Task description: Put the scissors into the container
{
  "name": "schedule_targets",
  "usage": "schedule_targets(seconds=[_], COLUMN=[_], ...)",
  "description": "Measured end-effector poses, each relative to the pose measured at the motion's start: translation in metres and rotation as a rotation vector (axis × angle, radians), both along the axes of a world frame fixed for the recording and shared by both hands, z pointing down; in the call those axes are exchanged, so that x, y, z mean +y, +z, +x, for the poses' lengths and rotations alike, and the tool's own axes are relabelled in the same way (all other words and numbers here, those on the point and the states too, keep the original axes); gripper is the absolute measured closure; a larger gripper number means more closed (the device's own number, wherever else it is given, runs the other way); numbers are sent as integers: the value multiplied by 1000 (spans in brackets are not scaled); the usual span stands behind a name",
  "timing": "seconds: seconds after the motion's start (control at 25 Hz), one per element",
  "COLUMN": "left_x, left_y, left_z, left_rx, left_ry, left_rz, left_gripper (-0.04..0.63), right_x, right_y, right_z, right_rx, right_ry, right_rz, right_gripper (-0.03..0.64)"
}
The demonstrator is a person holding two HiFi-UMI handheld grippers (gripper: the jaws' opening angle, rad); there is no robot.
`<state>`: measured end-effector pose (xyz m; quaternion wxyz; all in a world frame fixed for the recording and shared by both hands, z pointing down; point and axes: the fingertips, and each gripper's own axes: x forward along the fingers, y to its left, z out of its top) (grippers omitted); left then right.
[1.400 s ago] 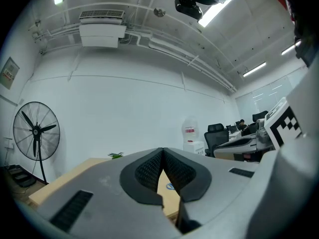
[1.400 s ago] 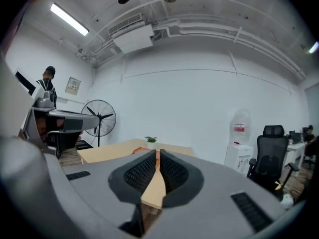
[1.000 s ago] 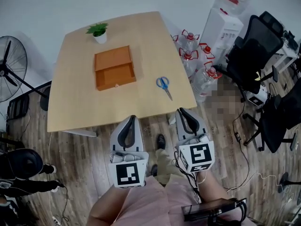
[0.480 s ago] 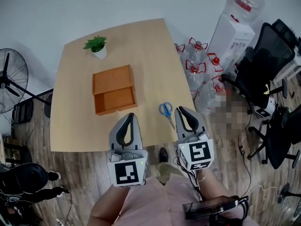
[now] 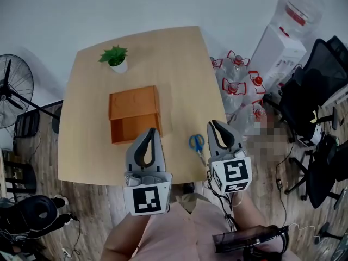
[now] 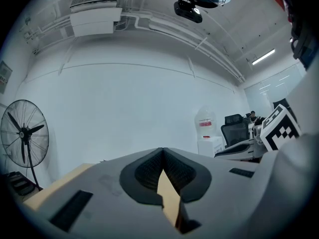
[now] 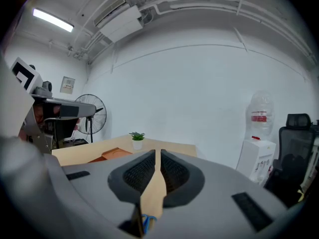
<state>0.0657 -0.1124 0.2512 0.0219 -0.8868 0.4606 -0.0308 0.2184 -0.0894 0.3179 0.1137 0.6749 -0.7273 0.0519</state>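
Note:
Blue-handled scissors [image 5: 197, 144] lie flat on the wooden table [image 5: 87, 145], near its front right edge. The orange wooden container [image 5: 134, 113], with an open compartment on its near side, sits mid-table to their left. My left gripper [image 5: 150, 131] is shut and empty, its tip over the container's near right corner. Just right of the scissors, my right gripper [image 5: 213, 123] hangs shut and empty, touching nothing. In the right gripper view the jaws [image 7: 156, 154] meet, and the scissors' blue handle [image 7: 146, 222] shows low between them. Only table surface shows past the left gripper [image 6: 162, 153].
A small potted plant [image 5: 115, 57] stands at the table's far left. Right of the table are several water bottles [image 5: 239, 86], a white water dispenser [image 5: 280, 48] and black office chairs [image 5: 321, 86]. A floor fan [image 5: 11, 91] stands at the left.
The table has come nearer: both grippers were short of its front edge and now reach over it. The scissors now lie close beside the right gripper. Both grippers stay shut.

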Motion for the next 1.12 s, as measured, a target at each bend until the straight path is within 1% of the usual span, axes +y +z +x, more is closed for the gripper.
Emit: schedule_targets(seconds=[0.16,0.32,0.48,0.68,0.8,1.0,1.12], left_x=[-18,-35,-39,-38,-43,-58,-63], left_y=[25,52,91,131,148,169,178], left_z=[0,4,4,9,9,-5,-14], left_rx=[-17,-51,-74,-97,-115,-131,-135], left_ry=[17,45,58,70,74,41,23], left_rz=[-56,-102,-188,-274,-299,-324,-337], left_gripper=[591,591,591,591,591,591,591], right_x=[-12,-23,-20,-12,-8,-1,2], right_y=[29,65,108,161,187,225,239], right_z=[1,2,-3,-10,-13,-19,-25], right_rx=[-12,-31,-46,-78,-96,-114,-99], right_ry=[11,23,24,8,-2,-16,-21], right_rz=[-74,-152,-245,-357,-414,-501,-543], right_gripper=[577,574,565,538,529,515,508])
